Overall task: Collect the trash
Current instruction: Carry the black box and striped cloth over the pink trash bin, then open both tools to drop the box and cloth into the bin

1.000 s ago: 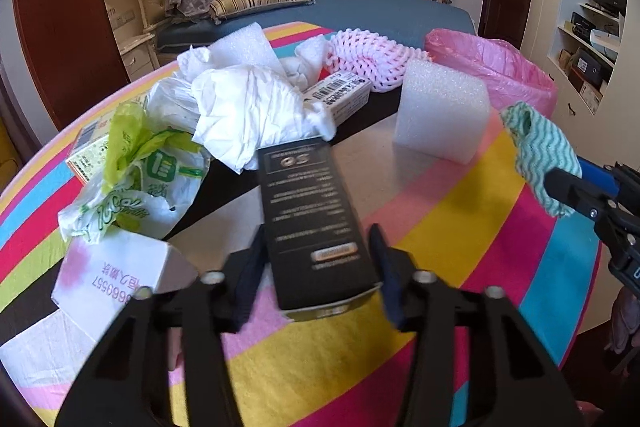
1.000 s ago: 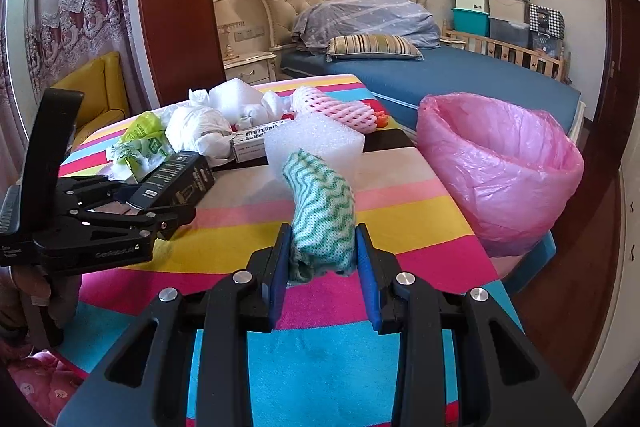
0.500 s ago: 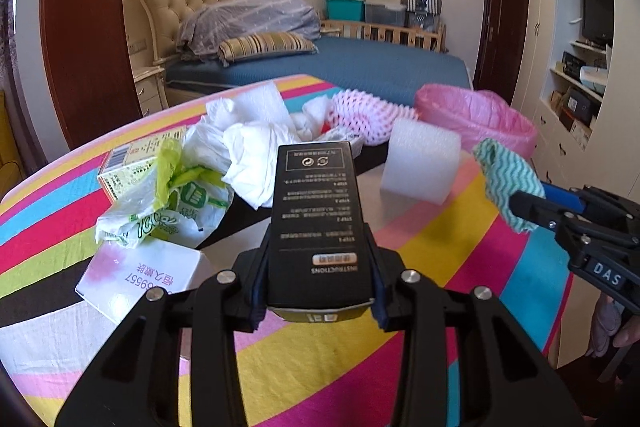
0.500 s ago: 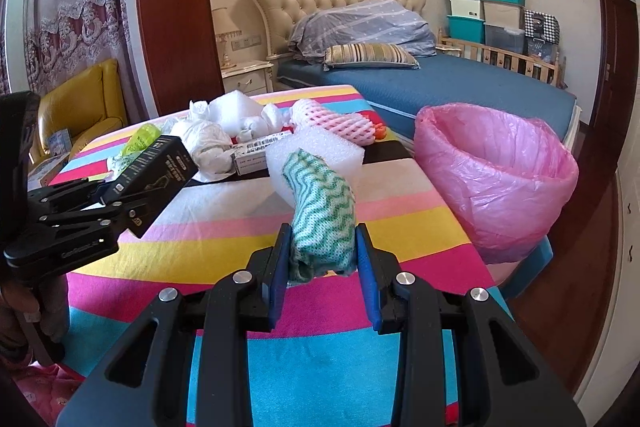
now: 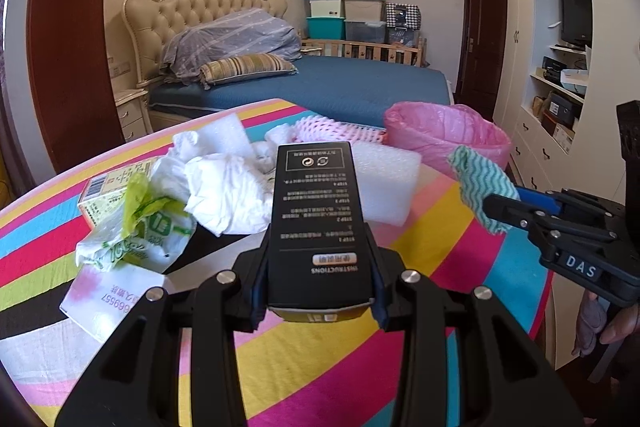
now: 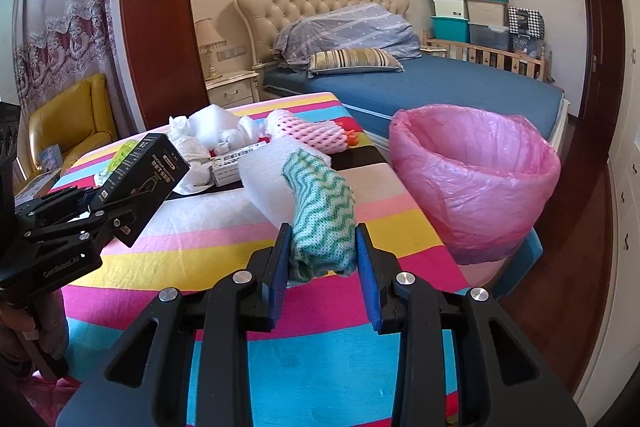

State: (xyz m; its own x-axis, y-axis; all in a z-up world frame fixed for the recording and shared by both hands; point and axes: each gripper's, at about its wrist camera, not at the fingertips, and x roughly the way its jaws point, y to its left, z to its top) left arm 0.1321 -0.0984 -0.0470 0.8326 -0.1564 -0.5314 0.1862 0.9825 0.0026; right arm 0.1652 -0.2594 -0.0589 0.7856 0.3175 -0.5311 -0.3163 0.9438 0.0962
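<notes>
Striped table (image 5: 420, 355) by the bed: pink-lined bin (image 6: 476, 179) is the landmark, right gripper (image 6: 322, 259) clenched on the zigzag cloth (image 6: 322, 211) is nearer it, left gripper (image 5: 320, 283) clamps the black box (image 5: 318, 219), long axis pointing left of the bin.

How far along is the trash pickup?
Early. The pink bin bag shows nothing inside from here. In hand: left gripper holds a black box, right gripper a green-and-white cloth. Left on the table: foam block, tissues, green bag.
</notes>
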